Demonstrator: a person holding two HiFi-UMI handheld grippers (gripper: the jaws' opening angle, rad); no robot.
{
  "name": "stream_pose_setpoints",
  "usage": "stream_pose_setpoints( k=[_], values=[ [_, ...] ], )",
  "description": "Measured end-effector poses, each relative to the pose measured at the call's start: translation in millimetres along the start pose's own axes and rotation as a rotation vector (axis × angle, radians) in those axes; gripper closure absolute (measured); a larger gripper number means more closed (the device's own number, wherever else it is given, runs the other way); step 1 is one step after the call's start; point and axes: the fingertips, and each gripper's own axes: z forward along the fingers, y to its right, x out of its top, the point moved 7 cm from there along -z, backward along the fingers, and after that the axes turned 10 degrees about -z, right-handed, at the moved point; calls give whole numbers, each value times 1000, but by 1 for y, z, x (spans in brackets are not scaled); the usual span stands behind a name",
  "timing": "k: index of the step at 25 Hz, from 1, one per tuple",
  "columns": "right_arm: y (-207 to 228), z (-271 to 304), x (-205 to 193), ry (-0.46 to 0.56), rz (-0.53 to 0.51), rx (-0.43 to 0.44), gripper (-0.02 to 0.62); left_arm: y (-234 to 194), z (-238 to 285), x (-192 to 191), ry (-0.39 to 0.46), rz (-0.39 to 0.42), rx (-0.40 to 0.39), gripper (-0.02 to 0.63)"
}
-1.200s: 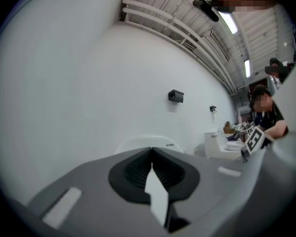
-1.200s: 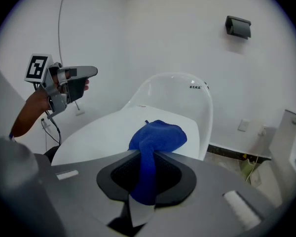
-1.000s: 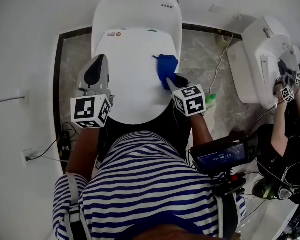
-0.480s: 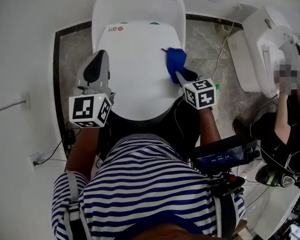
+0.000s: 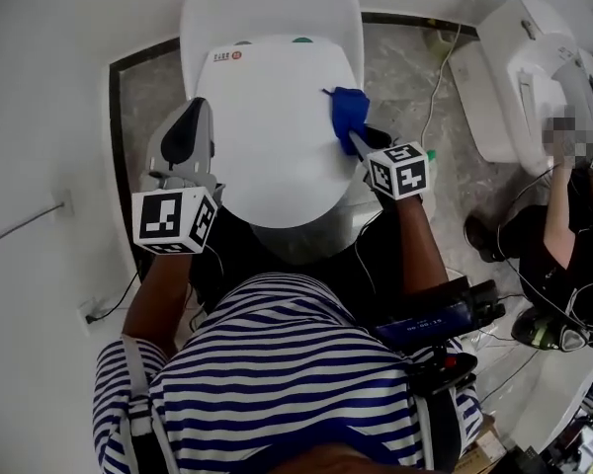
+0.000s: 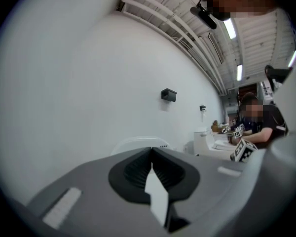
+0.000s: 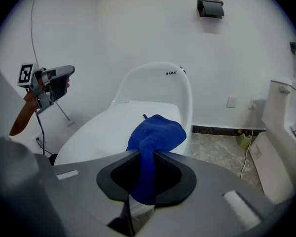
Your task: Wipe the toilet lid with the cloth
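Note:
The white toilet lid [image 5: 267,136] lies closed below me, and it fills the middle of the right gripper view too [image 7: 113,125]. A blue cloth [image 5: 349,113] rests on the lid's right edge, bunched up. My right gripper [image 5: 356,144] is shut on the blue cloth [image 7: 155,137], which sticks out forward between the jaws. My left gripper [image 5: 190,138] hovers over the lid's left edge, tilted upward, jaws shut with nothing in them [image 6: 151,152]. It also shows at the left of the right gripper view [image 7: 64,73].
The toilet's raised back [image 5: 272,8] stands against the white wall. A second white toilet [image 5: 519,77] is at the right, where another person [image 5: 563,235] works with grippers. Cables run over the marble floor [image 5: 415,97]. A green thing [image 5: 430,156] lies by my right gripper.
My right gripper has carried the cloth a little farther up along the lid's right edge. The left gripper has stayed at the lid's left side.

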Motion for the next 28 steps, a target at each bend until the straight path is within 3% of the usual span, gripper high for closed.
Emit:
stream_pose_setpoints(
  k=[9, 13, 20, 25, 28],
  values=[
    [0, -3, -16, 85, -66, 57, 531, 32, -35, -18, 124, 14, 148, 603],
    [-8, -15, 6, 186, -151, 95, 531, 43, -60, -22, 185, 20, 219, 603],
    [-113, -27, 91, 301, -398, 230, 531, 37, -93, -32, 184, 16, 293, 603],
    [-196, 7, 124, 287, -547, 359, 531, 33, -102, -27, 193, 30, 332, 603],
    [-237, 33, 121, 237, -636, 376, 531, 28, -115, -28, 194, 41, 352, 603]
  ],
)
